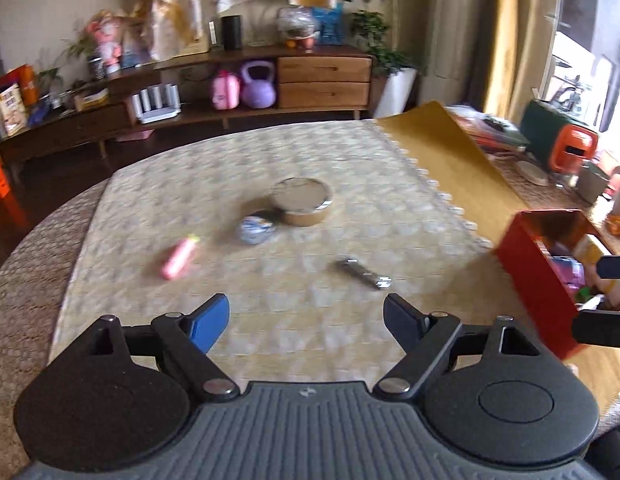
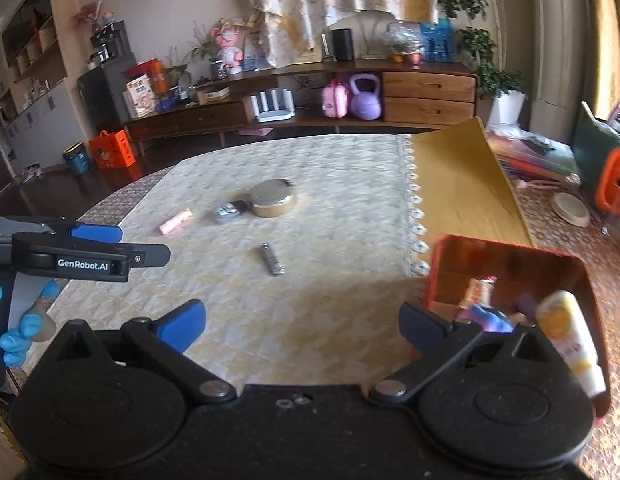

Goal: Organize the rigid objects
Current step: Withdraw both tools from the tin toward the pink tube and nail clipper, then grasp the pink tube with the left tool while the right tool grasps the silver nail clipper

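On the pale woven cloth lie a round tin [image 1: 301, 201] [image 2: 273, 198], a small silver-blue object [image 1: 255, 229] [image 2: 226, 212] touching its left side, a pink tube [image 1: 178, 258] [image 2: 175, 221] and a metal folding tool [image 1: 364, 273] [image 2: 271, 259]. A red box [image 1: 538, 276] [image 2: 510, 264] at the right holds several items, among them a cream bottle [image 2: 570, 336]. My left gripper [image 1: 305, 320] is open and empty, above the cloth short of the metal tool. My right gripper [image 2: 301, 320] is open and empty, its right finger at the red box's near corner. The left gripper also shows in the right wrist view [image 2: 121, 246].
A folded yellow mat [image 1: 442, 152] [image 2: 462, 176] lies behind the red box. A green and orange case [image 1: 558, 144] and clutter stand at the far right. A wooden sideboard [image 2: 310, 100] runs along the far wall beyond the table edge.
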A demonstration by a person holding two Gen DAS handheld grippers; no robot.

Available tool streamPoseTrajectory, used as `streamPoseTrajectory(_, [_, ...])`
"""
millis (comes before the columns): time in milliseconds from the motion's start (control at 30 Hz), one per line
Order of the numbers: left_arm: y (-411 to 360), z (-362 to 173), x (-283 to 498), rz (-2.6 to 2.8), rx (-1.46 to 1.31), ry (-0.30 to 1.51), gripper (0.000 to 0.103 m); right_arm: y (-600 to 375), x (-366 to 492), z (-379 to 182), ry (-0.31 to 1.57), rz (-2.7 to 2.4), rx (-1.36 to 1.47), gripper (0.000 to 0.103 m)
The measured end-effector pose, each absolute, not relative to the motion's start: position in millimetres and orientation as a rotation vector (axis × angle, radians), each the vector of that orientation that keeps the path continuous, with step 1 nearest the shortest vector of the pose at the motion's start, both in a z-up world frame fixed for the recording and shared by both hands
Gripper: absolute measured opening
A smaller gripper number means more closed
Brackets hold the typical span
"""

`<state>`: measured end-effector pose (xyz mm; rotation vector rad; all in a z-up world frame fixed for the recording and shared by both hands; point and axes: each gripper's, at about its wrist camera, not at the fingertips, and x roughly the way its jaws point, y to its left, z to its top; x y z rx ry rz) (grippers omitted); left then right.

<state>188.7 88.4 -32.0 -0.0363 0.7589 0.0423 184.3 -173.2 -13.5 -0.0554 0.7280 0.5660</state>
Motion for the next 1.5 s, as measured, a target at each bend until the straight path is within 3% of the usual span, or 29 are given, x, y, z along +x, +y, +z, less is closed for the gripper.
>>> streamPoseTrajectory(633, [190.5, -80.9, 251.8, 0.211, -0.06, 0.794, 0.084, -97.5, 238.8, -51.2, 0.798, 0.66, -0.205, 0.103])
streamPoseTrajectory(833, [204.9, -98.9, 272.8, 0.234, -0.07, 0.813, 0.084, -73.3, 262.0, -67.4, 0.834, 0.68, -0.252, 0.095])
streamPoseTrajectory(933, [207.4, -106.7, 280.8, 0.247, -0.054, 0.816, 0.084, -62.7, 271.5, -74.3, 0.844, 0.687, -0.278, 0.084])
streamPoseTrajectory(1133, [212.1, -118.7, 292.7, 0.254, -0.034, 0.822, 0.084, -44.7, 288.0, -86.1, 0.857, 0.692, -0.303, 0.082])
streamPoseTrajectory(1333, [214.7, -127.4, 300.3, 0.244, -0.032, 0.819, 0.084, -34.6, 302.3, -97.2, 0.872, 0.687, -0.32, 0.072])
streamPoseTrajectory(1500, [214.8, -128.8, 303.6, 0.225, -0.019, 0.798, 0.082, -30.9, 315.8, -107.3, 0.891, 0.671, -0.316, 0.057])
